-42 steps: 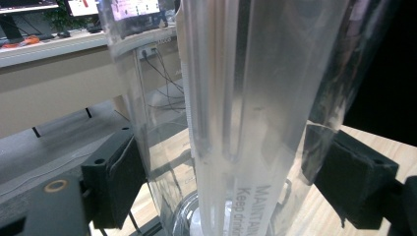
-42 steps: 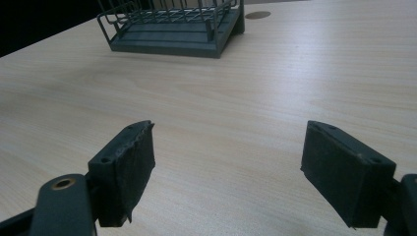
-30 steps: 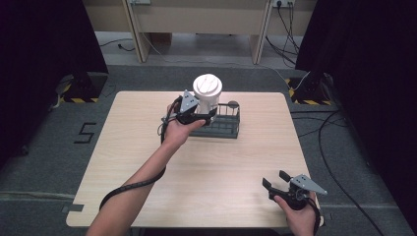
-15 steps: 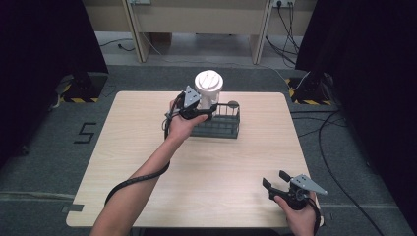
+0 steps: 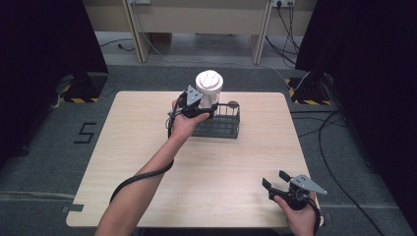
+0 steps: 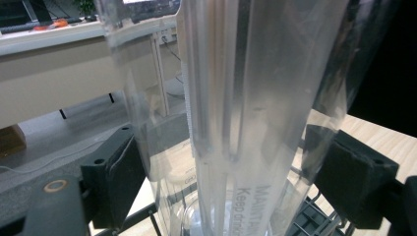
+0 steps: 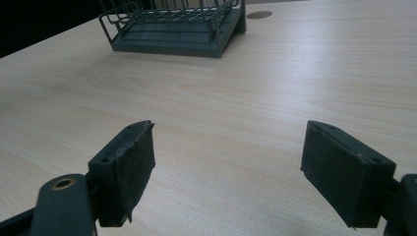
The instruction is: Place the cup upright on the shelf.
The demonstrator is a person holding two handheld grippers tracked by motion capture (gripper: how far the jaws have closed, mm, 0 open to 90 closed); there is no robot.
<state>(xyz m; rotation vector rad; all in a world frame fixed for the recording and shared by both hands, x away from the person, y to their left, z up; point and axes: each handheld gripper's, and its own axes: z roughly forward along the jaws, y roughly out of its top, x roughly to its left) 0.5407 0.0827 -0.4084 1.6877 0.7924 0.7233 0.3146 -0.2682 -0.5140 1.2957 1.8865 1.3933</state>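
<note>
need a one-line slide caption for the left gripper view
Left gripper clamps a clear plastic bottle between its black jaws, above the dark wire rack on the wooden table.

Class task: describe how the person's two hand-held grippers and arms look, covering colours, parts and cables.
Both the left hand-held gripper and the right hand-held gripper are black, each topped by a grey three-cornered plate. Their jaws carry black blocky pads. A black cable trails along the left forearm. Both forearms are bare, with no sleeves.
</note>
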